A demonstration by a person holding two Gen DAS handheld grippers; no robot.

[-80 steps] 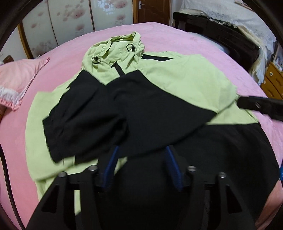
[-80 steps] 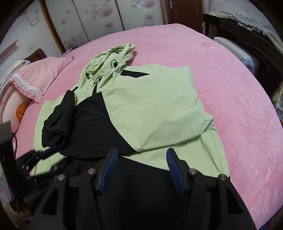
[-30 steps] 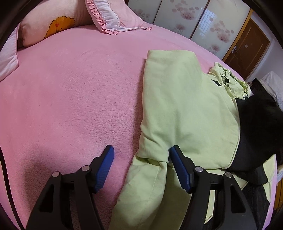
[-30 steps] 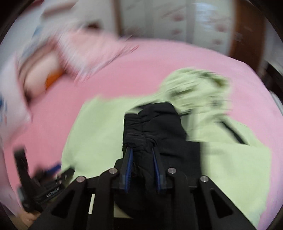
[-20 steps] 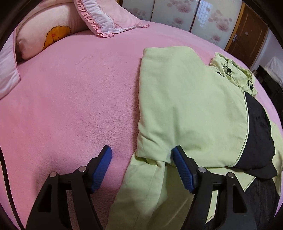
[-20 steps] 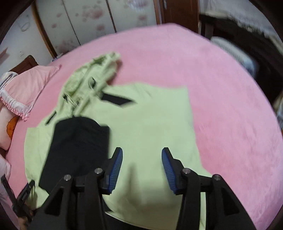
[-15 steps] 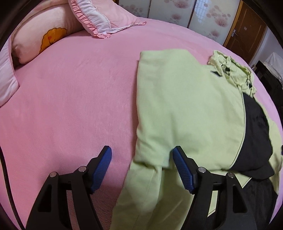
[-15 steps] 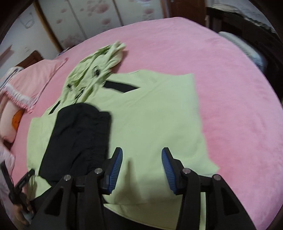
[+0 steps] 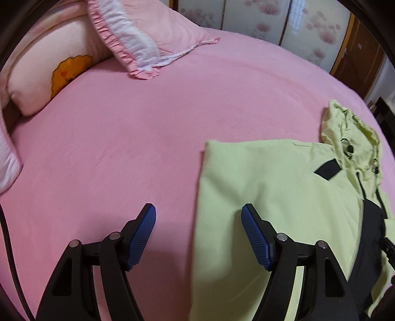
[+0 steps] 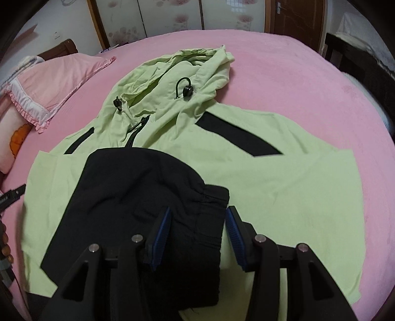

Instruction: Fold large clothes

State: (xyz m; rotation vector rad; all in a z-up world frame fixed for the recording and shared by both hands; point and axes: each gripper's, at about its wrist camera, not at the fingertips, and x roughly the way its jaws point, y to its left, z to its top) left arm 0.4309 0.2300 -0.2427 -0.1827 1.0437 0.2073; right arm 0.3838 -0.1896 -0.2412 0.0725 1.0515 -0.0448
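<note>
A light green hooded jacket (image 10: 284, 177) with black panels lies face up on the pink bed (image 10: 308, 81). Its hood (image 10: 172, 74) points away from me. One black sleeve (image 10: 138, 187) is folded across the chest. My right gripper (image 10: 197, 222) hovers open just over that sleeve's cuff (image 10: 209, 197), which lies between the blue pads (image 10: 234, 232) without being pinched. In the left wrist view the jacket (image 9: 271, 177) fills the right side. My left gripper (image 9: 198, 217) is open and straddles the jacket's folded left edge, with nothing held.
Pink and white pillows (image 9: 138, 32) and a cream cushion with an orange print (image 9: 49, 71) sit at the bed's head. Bare pink bedding (image 9: 111, 148) stretches left of the jacket. A dark bed frame (image 10: 358, 61) stands at the right. Sliding wardrobe doors (image 10: 172, 12) and a wooden door (image 10: 296, 14) stand behind.
The right gripper let go of the black sleeve, opened, swung right, then came back lower over the cuff. The left gripper moved along the jacket's left edge toward the shoulder, bringing the pillows into view.
</note>
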